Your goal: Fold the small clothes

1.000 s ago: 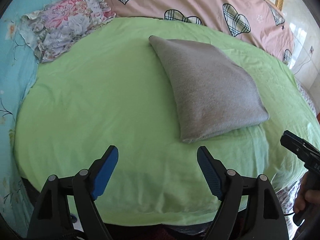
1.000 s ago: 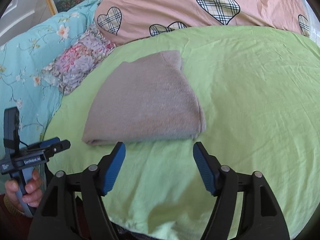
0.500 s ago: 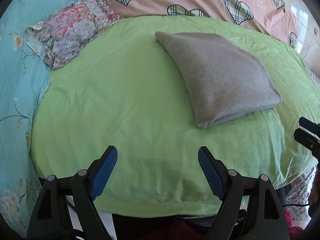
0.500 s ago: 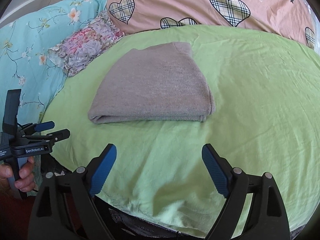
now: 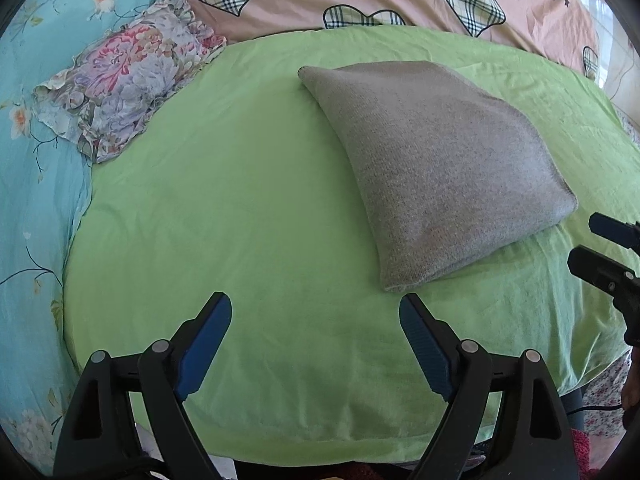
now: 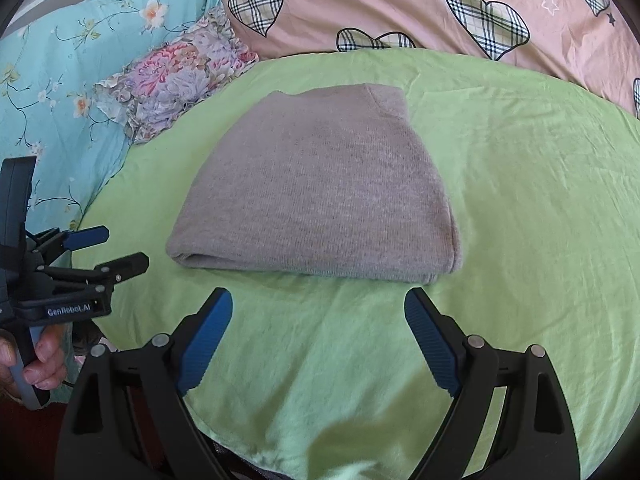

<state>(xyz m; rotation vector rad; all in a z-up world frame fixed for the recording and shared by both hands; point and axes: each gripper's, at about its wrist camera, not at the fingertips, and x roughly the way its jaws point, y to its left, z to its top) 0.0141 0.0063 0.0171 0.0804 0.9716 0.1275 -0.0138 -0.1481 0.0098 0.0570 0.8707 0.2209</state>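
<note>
Both sets of jaws are spread wide with nothing in them, hanging over the near edge of the green bed cover (image 6: 520, 200). From my right gripper (image 6: 319, 312) the gray knit garment (image 6: 320, 188) sits dead ahead, just past the tips, its thick folded edge running crosswise in front of me. From my left gripper (image 5: 315, 312) the same garment (image 5: 436, 168) lies forward and off to the right, so I'd say the right one is nearer to it. It looks already folded into a compact block near the middle of the cover, so maybe one more fold or just done. Beyond it, the floral pillow (image 6: 176, 84) and the pink heart-print quilt (image 6: 400, 4) sit at the far edge.
</note>
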